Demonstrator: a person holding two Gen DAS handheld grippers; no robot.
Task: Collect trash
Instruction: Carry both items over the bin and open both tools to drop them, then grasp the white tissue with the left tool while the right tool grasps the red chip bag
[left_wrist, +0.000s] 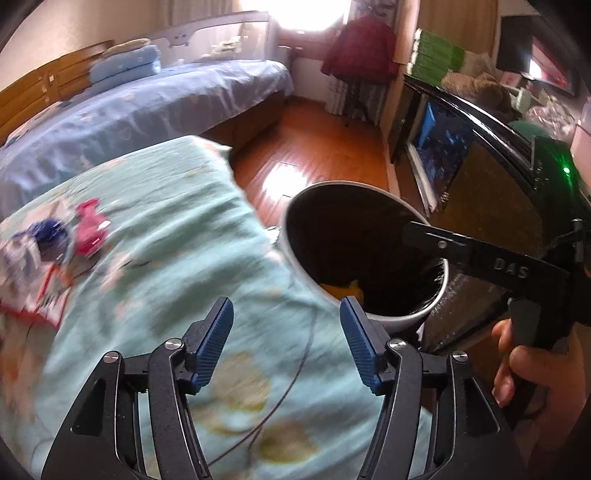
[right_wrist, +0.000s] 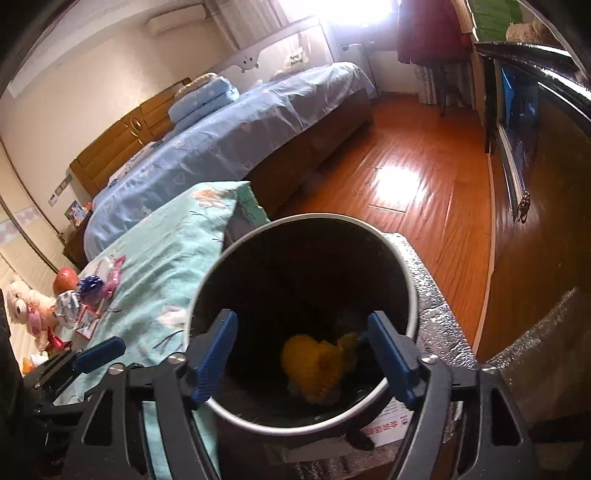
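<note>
A bin (right_wrist: 400, 273), pale outside and black inside, stands beside a table under a teal cloth (right_wrist: 166, 266). Yellow crumpled trash (right_wrist: 317, 362) lies at its bottom. My right gripper (right_wrist: 303, 317) hangs open over the bin's mouth with nothing between its blue pads. My left gripper (left_wrist: 286, 306) is open and empty above the teal cloth (left_wrist: 166, 221), just left of the bin (left_wrist: 424, 314). On the cloth's left part lie a pink wrapper (left_wrist: 88, 232), a blue wrapper (left_wrist: 51, 232) and a red-and-white packet (left_wrist: 37, 291). A hand (left_wrist: 517, 369) holds the right gripper.
A bed with a blue cover (right_wrist: 229, 140) stands behind the table. Wooden floor (right_wrist: 424, 177) runs along a dark cabinet (left_wrist: 480, 184) on the right. The bin rests on a silver foil box (right_wrist: 439, 325). A plush toy (right_wrist: 29, 306) sits at the far left.
</note>
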